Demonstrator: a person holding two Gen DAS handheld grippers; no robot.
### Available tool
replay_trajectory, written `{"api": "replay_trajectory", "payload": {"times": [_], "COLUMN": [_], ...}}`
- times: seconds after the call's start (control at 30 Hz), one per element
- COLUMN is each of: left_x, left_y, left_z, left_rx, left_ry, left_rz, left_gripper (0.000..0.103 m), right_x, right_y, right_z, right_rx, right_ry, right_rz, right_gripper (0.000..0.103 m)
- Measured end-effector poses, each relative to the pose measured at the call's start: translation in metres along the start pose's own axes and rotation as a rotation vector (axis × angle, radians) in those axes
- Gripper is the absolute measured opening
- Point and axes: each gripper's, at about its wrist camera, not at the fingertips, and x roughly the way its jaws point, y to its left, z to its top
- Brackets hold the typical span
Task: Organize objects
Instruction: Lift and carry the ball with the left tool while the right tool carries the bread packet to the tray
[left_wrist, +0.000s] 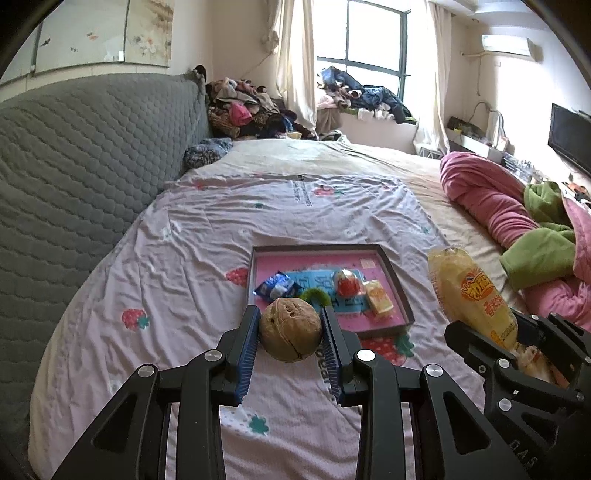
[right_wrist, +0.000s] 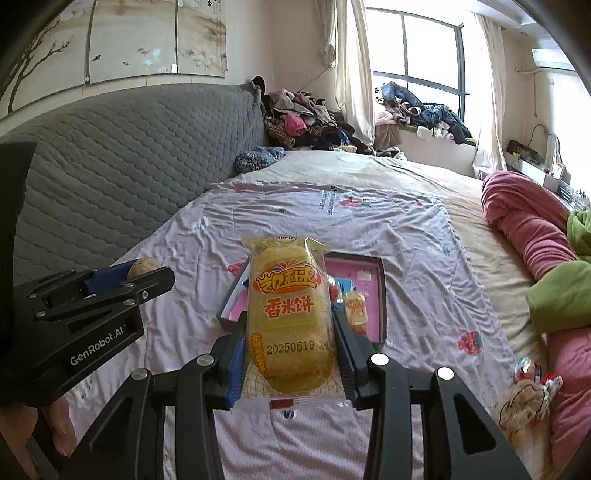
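The L gripper (left_wrist: 290, 334) is squeezed on a walnut (left_wrist: 290, 329). The nut sits right between the two blue pads (left_wrist: 248, 350) and is up in the air over the bed sheet (left_wrist: 177, 280). From the R wrist cam the same gripper (right_wrist: 147, 275) shows at about 9 o'clock, w/ the walnut (right_wrist: 143, 266) poking out past its tips.

The R gripper (right_wrist: 290, 341) is clamped on a yellow rice cracker pack (right_wrist: 288, 314). The pack stands up between the jaws, w/ its top end pointing to 12 o'clock. From the L wrist cam that pack (left_wrist: 471, 295) is at 3 o'clock, tilted, held by the R gripper (left_wrist: 517, 332).

A flat box tray (left_wrist: 400, 291) w/ a pink bottom lies on the sheet, just past both grippers toward 12 o'clock. In it are a blue snack pack (left_wrist: 275, 285), a green fuzzy thing (left_wrist: 317, 295), a red and clear candy (left_wrist: 347, 283) and a small yellow pack (left_wrist: 378, 297). They lie near each other in a row.

A few more wrapped snacks (right_wrist: 528, 391) lie on the bed at 4 o'clock in the R cam, near the pink blanket (right_wrist: 532, 229). A green cloth (left_wrist: 543, 254) lies on the blanket. A grey quilted headboard (left_wrist: 92, 155) runs along at 9 o'clock.
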Motion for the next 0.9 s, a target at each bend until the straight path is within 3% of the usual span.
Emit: {"api": "replay_trajectory", "payload": {"times": [0.5,0.9], "left_x": [0.045,0.092], "left_y": [0.010,0.018], "left_z": [0.030,0.051], "left_rx": [0.010,0.015], "left_ry": [-0.006,-0.005], "left_rz": [0.011,0.017], "left_gripper": [0.034,0.034], "right_x": [0.033,0.075], "right_y": [-0.012,-0.018], "right_z": [0.039,0.048], "right_rx": [-0.015,-0.012], "right_ry": [-0.038,-0.034], "right_rz": [-0.010,0.000], "right_gripper": [0.042,0.042]}}
